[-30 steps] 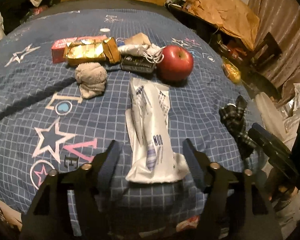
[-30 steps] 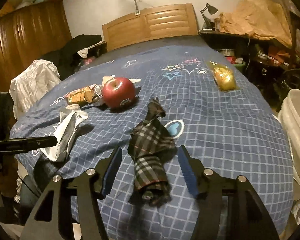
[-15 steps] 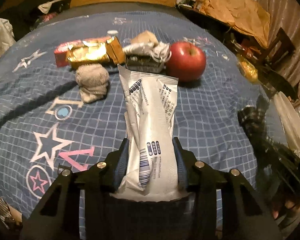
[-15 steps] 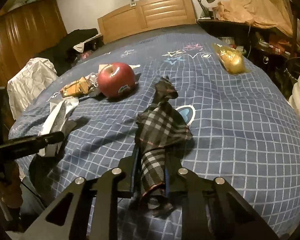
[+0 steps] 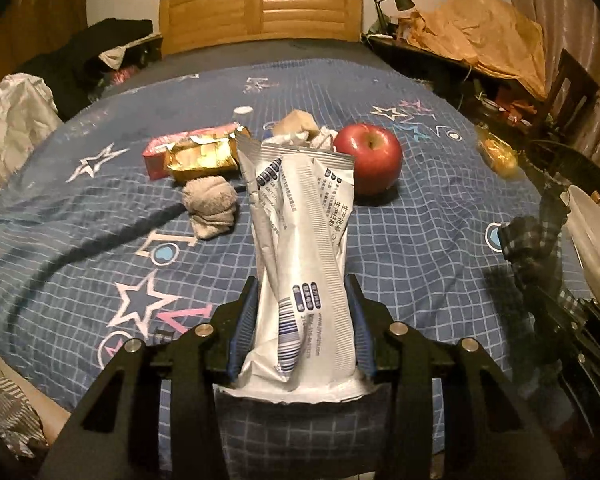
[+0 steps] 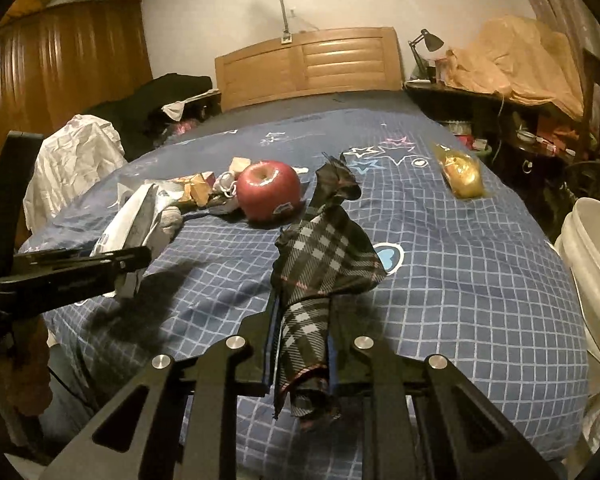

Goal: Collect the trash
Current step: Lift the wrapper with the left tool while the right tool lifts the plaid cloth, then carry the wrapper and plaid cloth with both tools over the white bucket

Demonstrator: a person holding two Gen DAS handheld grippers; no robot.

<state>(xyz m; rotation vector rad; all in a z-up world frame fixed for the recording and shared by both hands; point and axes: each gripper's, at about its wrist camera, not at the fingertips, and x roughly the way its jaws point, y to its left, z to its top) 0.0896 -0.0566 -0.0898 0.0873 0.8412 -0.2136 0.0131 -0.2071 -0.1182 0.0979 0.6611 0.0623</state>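
Observation:
My left gripper (image 5: 302, 320) is shut on a long silver-white wrapper (image 5: 304, 248), which stands up off the blue bed cover (image 5: 100, 240). My right gripper (image 6: 302, 340) is shut on a dark plaid cloth (image 6: 320, 256), lifted and hanging over its jaws. Farther up the bed lie a gold foil wrapper (image 5: 202, 158) on a red packet (image 5: 158, 156), crumpled white trash (image 5: 320, 138), a beige rolled sock (image 5: 210, 206) and a red apple (image 5: 368, 162). The right wrist view shows the left gripper (image 6: 128, 264) with the wrapper (image 6: 136, 216) at the left.
A yellow wrapped item (image 6: 462, 174) lies on the cover's right side. A white bin (image 6: 596, 280) stands beside the bed at the right. A wooden headboard (image 5: 260, 12), dark clothes (image 5: 112, 52) and a cluttered desk (image 5: 480, 52) lie beyond. A white crumpled bag (image 6: 72, 168) sits at left.
Both grippers closed: the left on the silver wrapper, the right on the plaid cloth. Both then lifted their items off the cover, and the views tilted up toward the headboard.

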